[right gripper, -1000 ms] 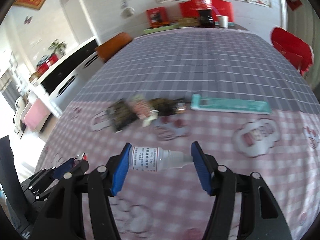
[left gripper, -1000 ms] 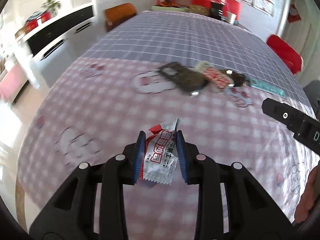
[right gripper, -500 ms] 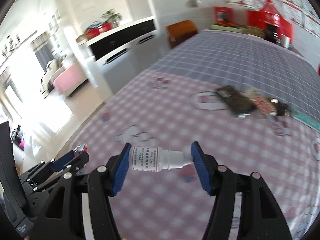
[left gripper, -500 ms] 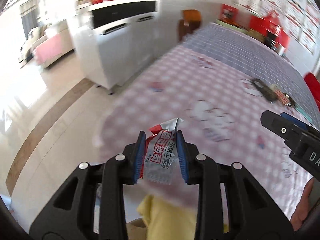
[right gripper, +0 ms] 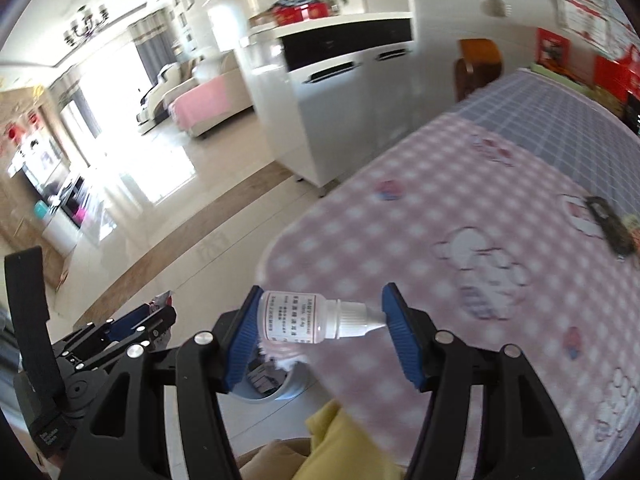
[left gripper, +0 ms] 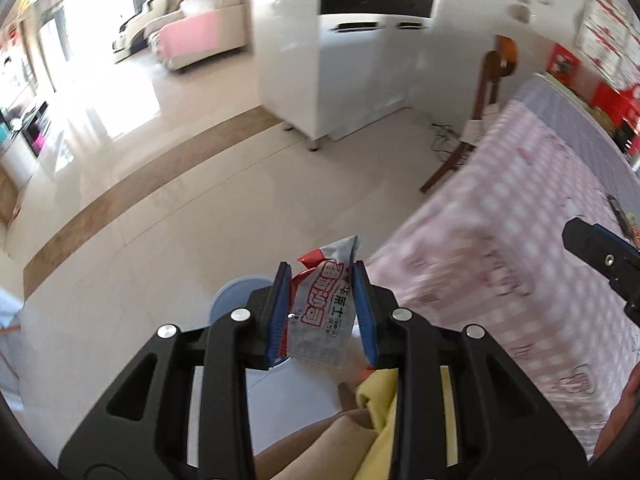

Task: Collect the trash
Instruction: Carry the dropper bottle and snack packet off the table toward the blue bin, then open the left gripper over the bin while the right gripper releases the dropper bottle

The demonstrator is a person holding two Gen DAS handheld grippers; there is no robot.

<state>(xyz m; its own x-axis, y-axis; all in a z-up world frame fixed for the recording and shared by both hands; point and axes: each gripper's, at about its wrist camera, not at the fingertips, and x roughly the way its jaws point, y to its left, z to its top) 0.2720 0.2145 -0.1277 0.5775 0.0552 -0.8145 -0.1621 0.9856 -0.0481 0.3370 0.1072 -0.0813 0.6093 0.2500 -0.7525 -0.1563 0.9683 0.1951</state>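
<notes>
My left gripper (left gripper: 322,312) is shut on a silver and red snack wrapper (left gripper: 320,316), held above the floor beside the table edge. Under it shows part of a pale blue round bin (left gripper: 236,294). My right gripper (right gripper: 322,320) is shut on a small white dropper bottle (right gripper: 312,316), held lengthwise between the blue pads, over the table's near corner. The bin's rim (right gripper: 276,390) shows below the right gripper. The left gripper also shows in the right wrist view (right gripper: 160,312), low at the left. More wrappers (right gripper: 612,228) lie on the table at the far right.
The pink checked tablecloth (right gripper: 480,240) fills the right side. A white cabinet (left gripper: 352,60) and a wooden chair (left gripper: 492,80) stand beyond the table. The tiled floor (left gripper: 160,220) spreads to the left. A person's leg and yellow cloth (left gripper: 380,404) are below the grippers.
Both grippers have swung left off the table toward the floor, each keeping its load. The bin has come into view below them.
</notes>
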